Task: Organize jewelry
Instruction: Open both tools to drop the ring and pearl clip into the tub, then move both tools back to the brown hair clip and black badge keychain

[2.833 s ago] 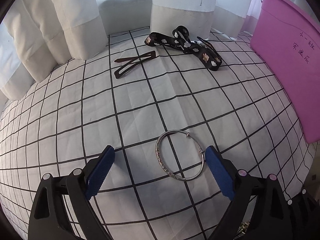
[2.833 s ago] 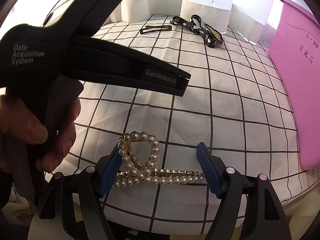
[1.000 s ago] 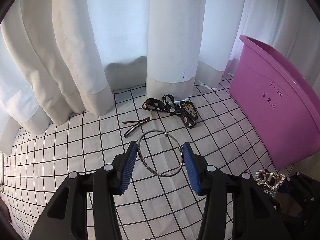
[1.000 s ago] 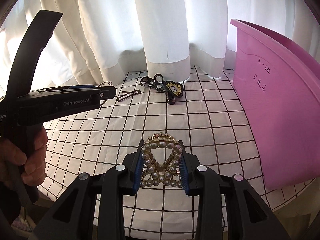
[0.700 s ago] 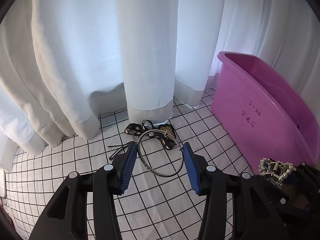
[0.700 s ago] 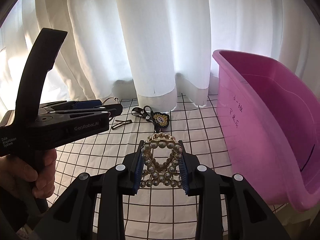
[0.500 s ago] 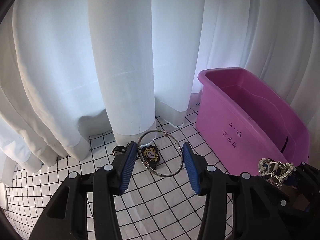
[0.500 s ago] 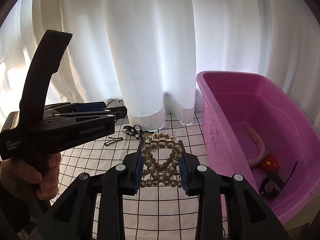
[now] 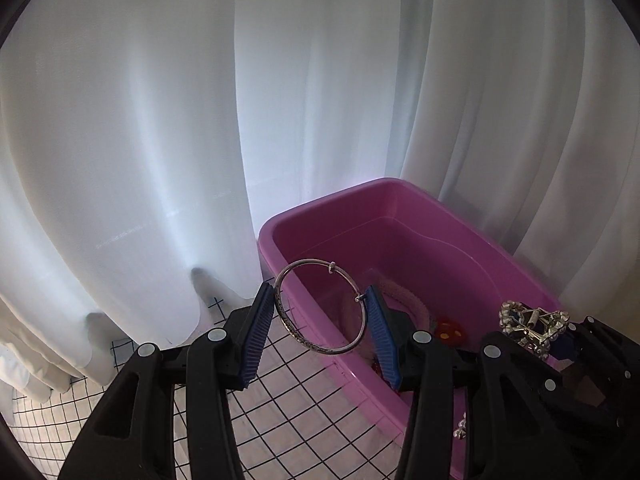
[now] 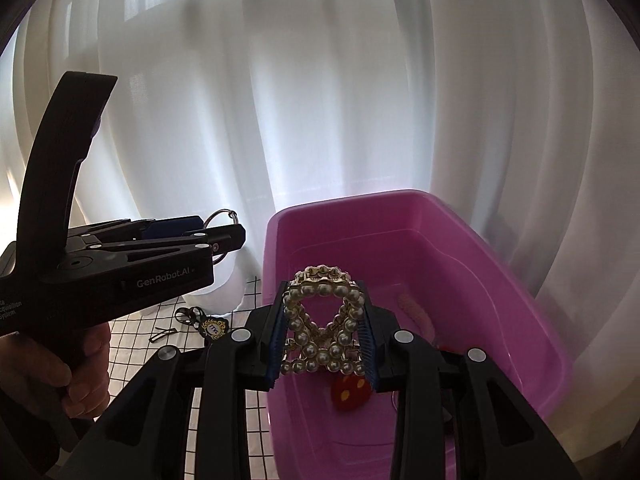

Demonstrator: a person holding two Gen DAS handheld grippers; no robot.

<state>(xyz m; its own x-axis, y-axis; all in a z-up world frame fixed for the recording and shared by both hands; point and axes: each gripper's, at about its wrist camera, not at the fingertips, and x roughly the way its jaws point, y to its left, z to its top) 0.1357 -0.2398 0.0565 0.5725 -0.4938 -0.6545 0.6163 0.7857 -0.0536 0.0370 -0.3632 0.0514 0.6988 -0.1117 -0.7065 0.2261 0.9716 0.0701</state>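
My left gripper (image 9: 320,322) is shut on a silver bangle (image 9: 292,322), held upright in the air over the near left rim of the pink bin (image 9: 360,200). It also shows from the side in the right wrist view (image 10: 224,236). My right gripper (image 10: 323,330) is shut on a pearl hair clip (image 10: 322,316) and holds it above the pink bin (image 10: 472,240). The clip also shows in the left wrist view (image 9: 532,326) at the right. A red item (image 10: 350,392) and a pink headband (image 10: 416,312) lie in the bin.
A black patterned hair bow (image 10: 202,320) and a dark hair clip (image 10: 162,334) lie on the checked tablecloth (image 10: 136,336) left of the bin. White curtains (image 9: 200,100) hang close behind the table and bin.
Both grippers have risen and moved right, from above the tablecloth to over the pink bin, still holding the bangle and the pearl clip.
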